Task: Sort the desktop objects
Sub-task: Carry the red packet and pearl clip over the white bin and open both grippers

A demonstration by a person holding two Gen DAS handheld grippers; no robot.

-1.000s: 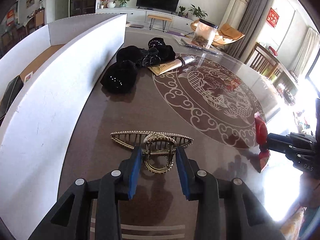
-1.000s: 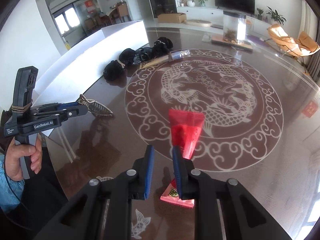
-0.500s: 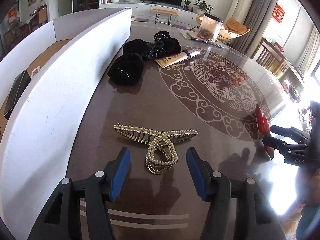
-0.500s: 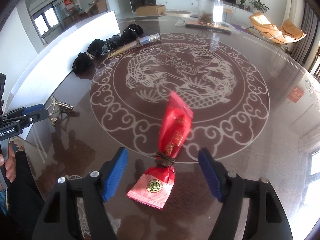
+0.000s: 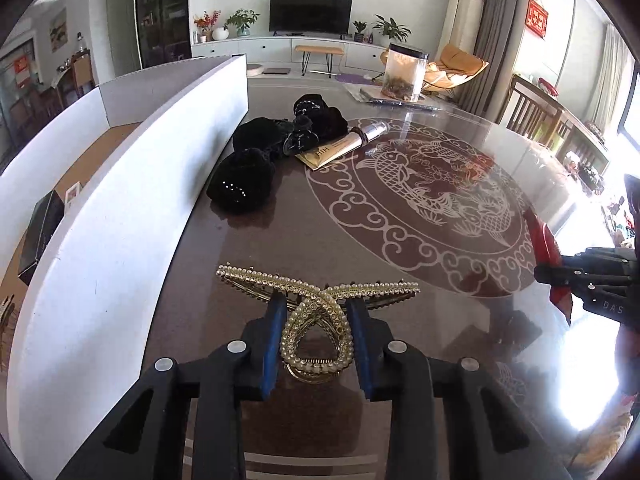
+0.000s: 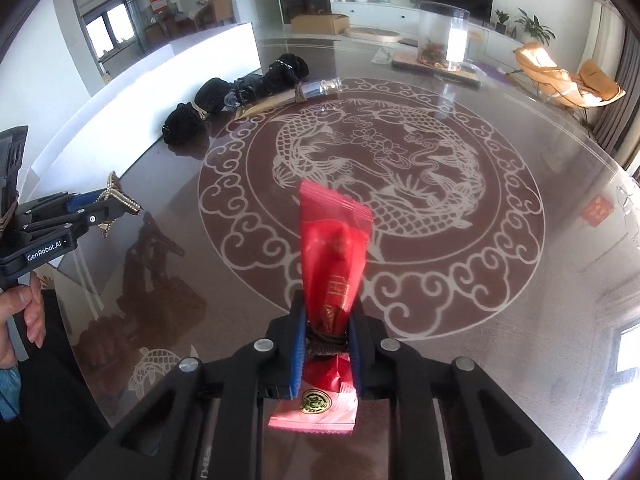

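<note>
Both grippers went from wide open half a second ago to clamped. Left gripper (image 5: 316, 330) pinches the loop of the pearl hair claw (image 5: 318, 300), just beside the white box wall (image 5: 132, 216). Right gripper (image 6: 326, 334) grips the red packet (image 6: 332, 264) at its tied waist, lifted off the surface (image 6: 460, 320). Both ready to carry. Only the left view shows the box's interior.

**Black tongs with blue pads**

Both tongs, left (image 5: 316, 336) and right (image 6: 326, 340), are matte black plastic with blue-lined fingers (image 5: 273, 344) and round silver screws. White "GenRobot.AI" lettering marks the left body. A bare hand (image 6: 24, 320) shows beside a blue sleeve.
</note>
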